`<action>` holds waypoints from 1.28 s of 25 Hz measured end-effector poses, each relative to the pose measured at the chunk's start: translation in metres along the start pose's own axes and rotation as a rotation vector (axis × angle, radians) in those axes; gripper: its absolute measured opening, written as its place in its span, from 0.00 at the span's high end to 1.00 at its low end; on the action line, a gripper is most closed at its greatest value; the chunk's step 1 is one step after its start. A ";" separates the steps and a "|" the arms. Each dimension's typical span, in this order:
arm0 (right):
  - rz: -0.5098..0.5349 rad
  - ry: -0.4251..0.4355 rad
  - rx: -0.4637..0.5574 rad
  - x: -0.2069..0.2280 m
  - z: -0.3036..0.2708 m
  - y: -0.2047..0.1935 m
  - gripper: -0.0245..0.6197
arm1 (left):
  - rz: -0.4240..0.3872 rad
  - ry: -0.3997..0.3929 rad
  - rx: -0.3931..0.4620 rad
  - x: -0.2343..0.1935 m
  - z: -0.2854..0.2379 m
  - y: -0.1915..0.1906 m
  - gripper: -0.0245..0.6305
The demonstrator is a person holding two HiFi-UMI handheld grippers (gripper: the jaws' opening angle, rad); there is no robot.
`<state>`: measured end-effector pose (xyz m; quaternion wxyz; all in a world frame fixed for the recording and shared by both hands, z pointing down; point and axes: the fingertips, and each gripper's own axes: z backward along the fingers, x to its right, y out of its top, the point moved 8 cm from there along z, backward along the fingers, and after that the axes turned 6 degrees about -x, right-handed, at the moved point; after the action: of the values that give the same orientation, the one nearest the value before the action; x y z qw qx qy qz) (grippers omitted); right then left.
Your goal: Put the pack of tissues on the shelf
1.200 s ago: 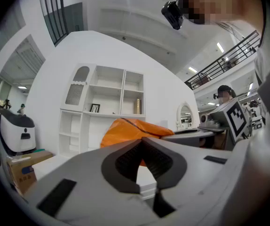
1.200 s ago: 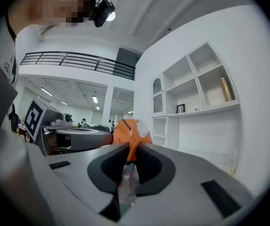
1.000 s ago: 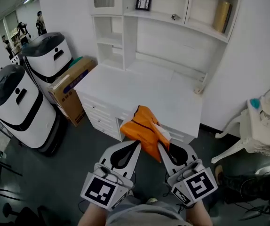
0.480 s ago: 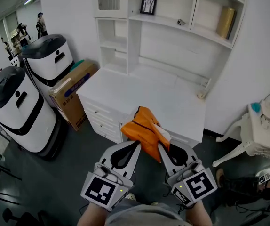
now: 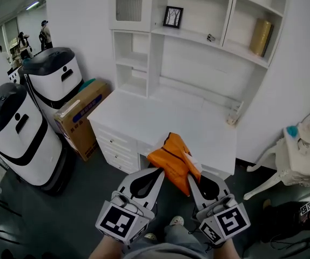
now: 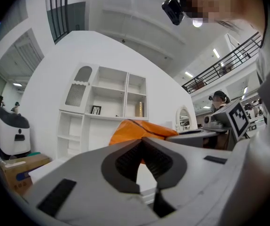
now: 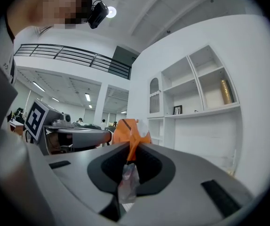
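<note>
The pack of tissues (image 5: 174, 159), in an orange wrapper, hangs in the air before the white desk (image 5: 144, 109). My right gripper (image 5: 190, 176) is shut on the wrapper's clear lower edge; the right gripper view shows the pack (image 7: 130, 127) rising from its closed jaws (image 7: 129, 147). My left gripper (image 5: 160, 170) is shut, its tips against the pack's left edge; whether it pinches the wrapper is unclear. In the left gripper view the pack (image 6: 135, 128) sits just past the tips (image 6: 141, 141). The white shelf unit (image 5: 195, 39) stands on the desk against the wall.
A framed picture (image 5: 172, 16) and a gold roll (image 5: 261, 35) stand on the upper shelves. Two white robots (image 5: 14, 128) (image 5: 52, 72) and a cardboard box (image 5: 82, 108) crowd the floor at the left. White furniture (image 5: 301, 150) stands at the right.
The desk and shelf unit have shifted in the head view, with more of the upper shelves showing. Both grippers and the pack sit slightly lower and to the right. The grip is unchanged.
</note>
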<state>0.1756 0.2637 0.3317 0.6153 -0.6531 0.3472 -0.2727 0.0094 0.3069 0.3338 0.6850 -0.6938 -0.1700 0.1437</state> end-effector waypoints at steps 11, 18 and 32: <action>-0.012 0.027 -0.027 0.059 -0.051 0.003 0.92 | -0.010 0.051 -0.016 -0.038 -0.057 0.001 0.92; 0.003 0.075 0.000 0.101 -0.094 0.012 0.92 | 0.005 0.081 -0.051 -0.062 -0.106 0.007 0.92; 0.028 0.131 0.010 0.184 -0.139 0.020 0.92 | -0.025 0.117 -0.028 -0.085 -0.196 0.019 0.92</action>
<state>0.1767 0.0334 0.3118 0.5983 -0.6259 0.3943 -0.3079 0.0187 0.0934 0.3161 0.6858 -0.7082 -0.1404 0.0920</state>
